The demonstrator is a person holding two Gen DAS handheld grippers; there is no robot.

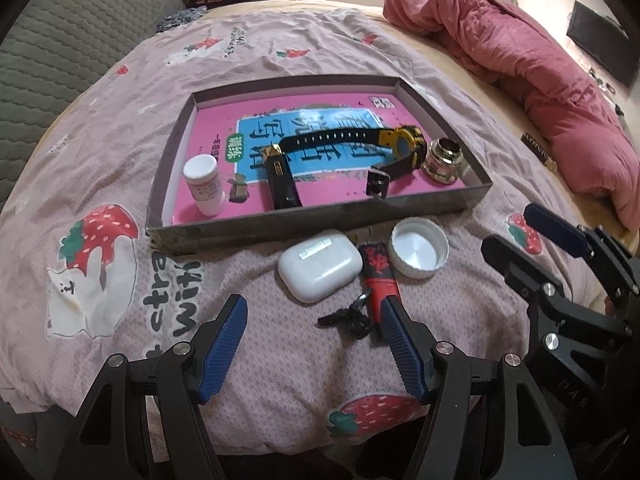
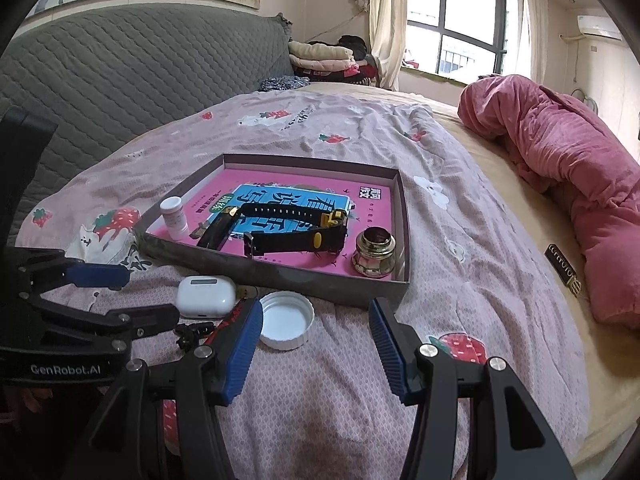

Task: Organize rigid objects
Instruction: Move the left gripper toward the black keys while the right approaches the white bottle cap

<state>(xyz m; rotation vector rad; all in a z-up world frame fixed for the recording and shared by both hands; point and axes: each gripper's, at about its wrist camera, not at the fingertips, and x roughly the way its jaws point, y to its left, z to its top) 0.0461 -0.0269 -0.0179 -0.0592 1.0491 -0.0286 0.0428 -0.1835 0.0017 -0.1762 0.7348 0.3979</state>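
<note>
A shallow grey box (image 1: 316,222) (image 2: 280,274) lies on the bed with a pink book inside. On the book are a white pill bottle (image 1: 205,185) (image 2: 174,216), a black lighter (image 1: 283,182), a black and yellow watch (image 1: 384,142) (image 2: 296,226) and a metal cap (image 1: 443,160) (image 2: 374,254). In front of the box lie a white earbud case (image 1: 319,265) (image 2: 206,296), a red and black lighter with a black cord (image 1: 378,270) and a white lid (image 1: 419,253) (image 2: 286,320). My left gripper (image 1: 314,316) is open, just before the earbud case. My right gripper (image 2: 316,320) is open beside the lid.
The bed has a pink strawberry-print sheet (image 1: 280,56). A rolled pink duvet (image 1: 520,60) (image 2: 568,168) lies at the right. A grey quilted headboard (image 2: 132,64) stands at the left. Folded clothes (image 2: 328,60) are stacked at the back.
</note>
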